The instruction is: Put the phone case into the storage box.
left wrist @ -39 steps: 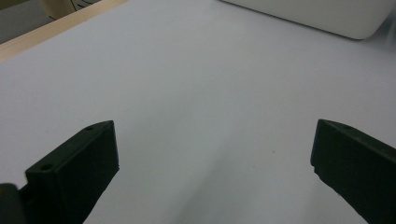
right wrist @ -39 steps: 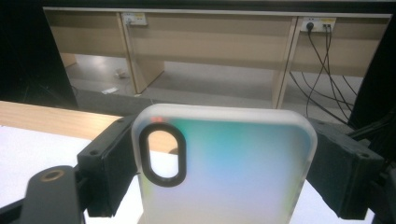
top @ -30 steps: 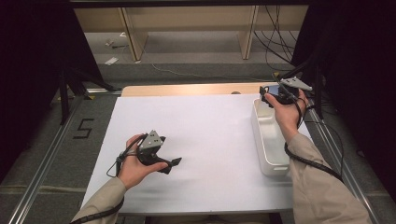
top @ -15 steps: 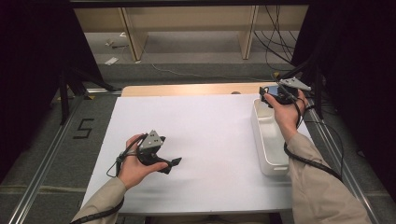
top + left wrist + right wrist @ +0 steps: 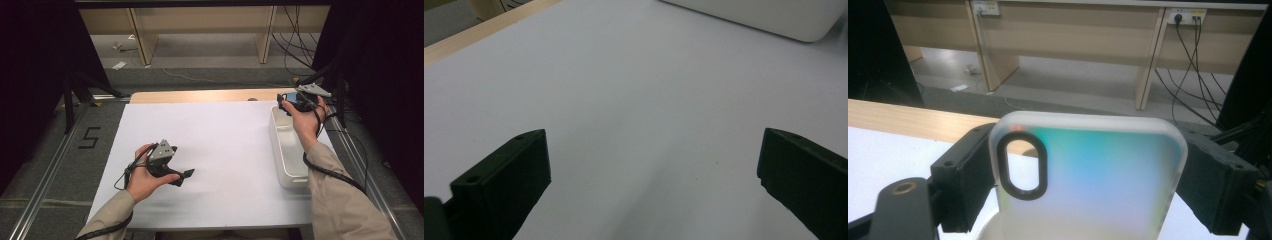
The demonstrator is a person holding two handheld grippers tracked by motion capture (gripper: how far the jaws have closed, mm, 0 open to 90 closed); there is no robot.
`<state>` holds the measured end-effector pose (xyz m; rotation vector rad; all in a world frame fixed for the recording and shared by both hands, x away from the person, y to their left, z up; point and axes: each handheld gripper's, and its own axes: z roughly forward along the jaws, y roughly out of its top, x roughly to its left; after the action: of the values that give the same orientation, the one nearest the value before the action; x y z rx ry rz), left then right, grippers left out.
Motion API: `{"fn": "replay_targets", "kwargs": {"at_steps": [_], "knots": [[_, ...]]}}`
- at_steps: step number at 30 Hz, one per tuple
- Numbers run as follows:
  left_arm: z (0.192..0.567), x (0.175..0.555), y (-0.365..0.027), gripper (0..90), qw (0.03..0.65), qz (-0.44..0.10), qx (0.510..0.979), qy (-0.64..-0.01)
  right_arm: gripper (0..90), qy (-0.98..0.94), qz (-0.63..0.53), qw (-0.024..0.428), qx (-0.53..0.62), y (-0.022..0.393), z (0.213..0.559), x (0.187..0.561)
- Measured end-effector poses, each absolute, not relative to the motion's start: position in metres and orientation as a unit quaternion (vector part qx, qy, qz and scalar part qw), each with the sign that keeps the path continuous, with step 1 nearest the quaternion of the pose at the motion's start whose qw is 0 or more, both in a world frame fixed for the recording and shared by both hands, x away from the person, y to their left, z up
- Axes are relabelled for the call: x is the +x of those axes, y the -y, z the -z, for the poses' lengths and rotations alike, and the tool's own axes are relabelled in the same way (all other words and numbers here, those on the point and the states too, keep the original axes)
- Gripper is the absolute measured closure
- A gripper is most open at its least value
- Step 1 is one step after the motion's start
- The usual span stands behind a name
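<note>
Up above, from the high view, the left tongs rest low over the bare white worktop, well apart from the white tray along the right edge. The right tongs hang over the tray's far end, held in the person's raised hand; what sits between them is too small to make out from up there.

Next, the left gripper view settles the first pair: its two black jaws are spread wide with only white worktop between them, and a rounded corner of the tray shows at the top right.

Last, the right gripper view gives what the high one cannot. A phone case, frosted with a blue-green sheen and a black oval camera opening, stands upright between the jaws. The right tongs pinch it by its two long sides, just above the tray's rim at the bottom edge.
</note>
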<state>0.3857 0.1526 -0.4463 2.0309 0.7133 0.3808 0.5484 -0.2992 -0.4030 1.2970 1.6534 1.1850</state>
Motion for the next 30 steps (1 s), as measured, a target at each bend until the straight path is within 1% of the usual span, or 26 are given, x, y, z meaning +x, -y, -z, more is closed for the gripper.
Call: {"fn": "replay_targets", "kwargs": {"at_steps": [30], "knots": [[0.4464, 0.3859, -0.1523, 0.1, 0.459, -0.153, 0.826, -0.289, 17.9, -0.645, -0.453, 0.351, 0.506, 0.2966, 0.4081, 0.5534]]}}
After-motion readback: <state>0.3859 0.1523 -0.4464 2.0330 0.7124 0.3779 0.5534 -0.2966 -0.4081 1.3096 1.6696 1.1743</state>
